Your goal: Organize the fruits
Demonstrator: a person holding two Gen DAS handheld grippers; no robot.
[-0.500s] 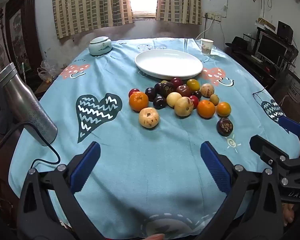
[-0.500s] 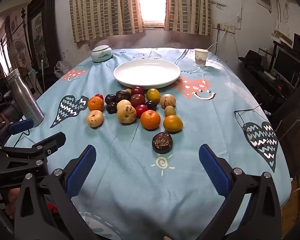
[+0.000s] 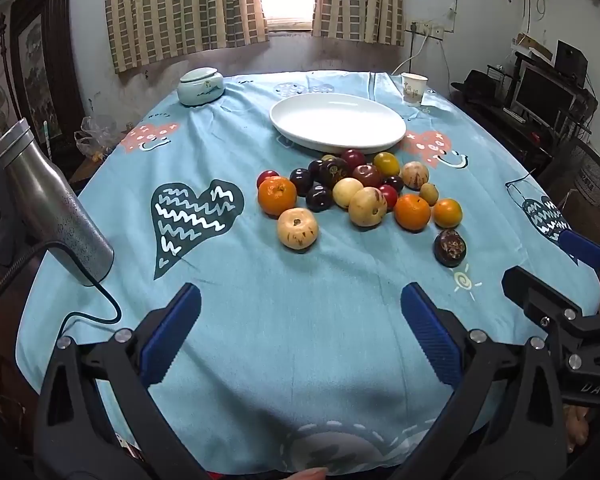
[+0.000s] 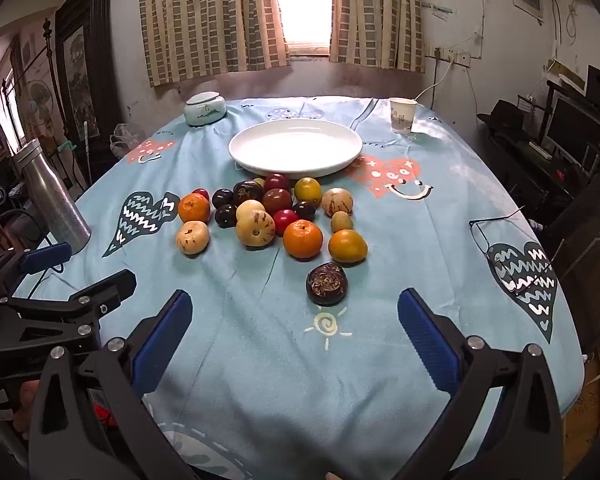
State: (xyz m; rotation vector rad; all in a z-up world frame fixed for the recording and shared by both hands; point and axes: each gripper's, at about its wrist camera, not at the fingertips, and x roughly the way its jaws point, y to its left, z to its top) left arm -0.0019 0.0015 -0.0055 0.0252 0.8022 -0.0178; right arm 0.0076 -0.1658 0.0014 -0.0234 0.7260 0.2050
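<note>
A heap of fruit [image 3: 356,196] [image 4: 268,216] lies mid-table on the blue cloth: oranges, pale melon-like fruits, dark plums and red ones. A dark wrinkled fruit [image 3: 449,247] [image 4: 326,283] sits apart, nearest me. Behind the heap stands an empty white plate [image 3: 338,122] [image 4: 296,148]. My left gripper [image 3: 300,312] hovers open over bare cloth, short of the heap. My right gripper [image 4: 296,316] is open too, just before the dark wrinkled fruit. Neither holds anything. Each gripper shows at the edge of the other's view.
A steel bottle [image 3: 52,208] [image 4: 52,196] with a cable stands at the left edge. A lidded ceramic jar [image 3: 200,87] and a paper cup [image 3: 414,87] sit at the far end. Eyeglasses [image 4: 496,236] lie on the right. Desk and monitor stand beyond the table's right side.
</note>
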